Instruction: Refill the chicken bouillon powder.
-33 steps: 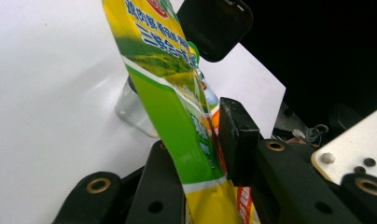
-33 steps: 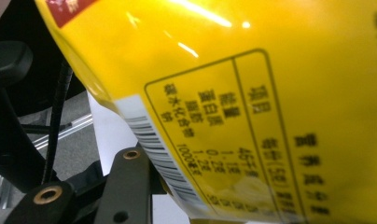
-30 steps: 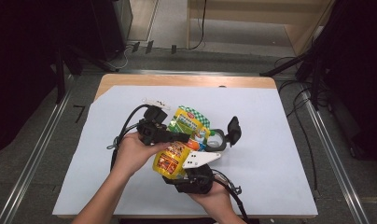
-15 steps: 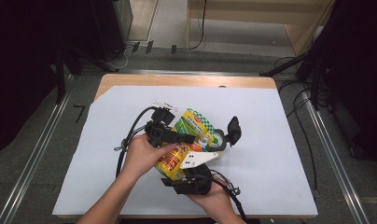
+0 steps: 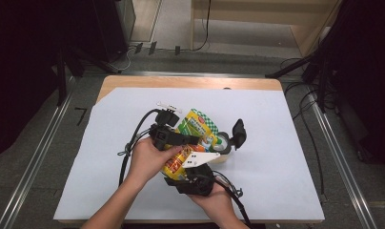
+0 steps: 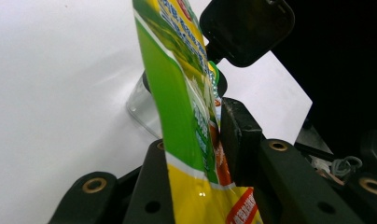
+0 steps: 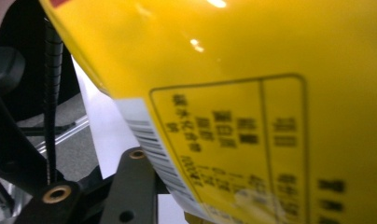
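— So where's the snack pouch (image 5: 196, 136)?

— Just below the middle of the high view, over the white desk (image 5: 286, 157). The left hand-held gripper (image 5: 183, 140) is clamped on it, jaws pressing both faces of the green-and-yellow film.

— And the right hand-held gripper (image 5: 228, 138)?

— Lower centre, its jaws have just been closing; the pouch's yellow back lies against it, but I can't tell whether it grips. A clear container (image 6: 142, 102) sits behind the pouch.

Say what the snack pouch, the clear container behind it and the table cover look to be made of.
Snack pouch: glossy printed plastic film, likely; it shows bright glare spots and bends between the left gripper jaws.
Clear container: transparent plastic or glass; the cover shows through it.
Table cover: matte white sheet, paper or thin plastic, over a wooden tabletop.
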Demonstrator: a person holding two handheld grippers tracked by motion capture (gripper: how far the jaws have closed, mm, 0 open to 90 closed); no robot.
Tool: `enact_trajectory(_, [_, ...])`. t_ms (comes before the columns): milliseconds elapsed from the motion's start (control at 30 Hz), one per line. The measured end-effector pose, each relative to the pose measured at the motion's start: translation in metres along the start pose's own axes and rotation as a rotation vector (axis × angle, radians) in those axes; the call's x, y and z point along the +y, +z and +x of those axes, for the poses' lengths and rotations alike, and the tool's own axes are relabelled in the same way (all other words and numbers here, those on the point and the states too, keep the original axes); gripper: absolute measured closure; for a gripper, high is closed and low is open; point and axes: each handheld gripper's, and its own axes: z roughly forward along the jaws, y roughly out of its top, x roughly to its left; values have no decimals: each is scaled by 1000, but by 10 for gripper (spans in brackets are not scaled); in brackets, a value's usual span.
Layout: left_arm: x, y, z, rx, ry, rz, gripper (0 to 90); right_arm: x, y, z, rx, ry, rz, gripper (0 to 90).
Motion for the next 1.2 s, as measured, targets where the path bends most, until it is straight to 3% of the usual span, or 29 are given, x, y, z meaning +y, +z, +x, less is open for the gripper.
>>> enact_trajectory(100, [1, 1, 1, -16, 2, 10, 731, 0, -2, -1, 17, 9, -1, 664])
enact_trajectory(267, [2, 2, 4, -45, 1, 21, 670, 0, -4, -6, 88, 62, -21, 667])
enact_trajectory(433, [4, -1, 7, -70, -7, 41, 607, 1, -7, -10, 130, 107, -45, 667])
enact_trajectory(633, [5, 0, 7, -64, -9, 55, 607, 2, -9, -11, 124, 104, -45, 666])
enact_trajectory(800, [7, 0, 8, -22, -74, 80, 730, 2, -8, -8, 118, 84, -29, 658])
enact_trajectory(1067, [9, 1, 7, -8, -89, 58, 763, 6, -7, -5, 84, 46, -11, 638])
enact_trajectory(1200, [14, 0, 5, 6, -87, 79, 770, 10, -6, -5, 81, 38, 10, 628])
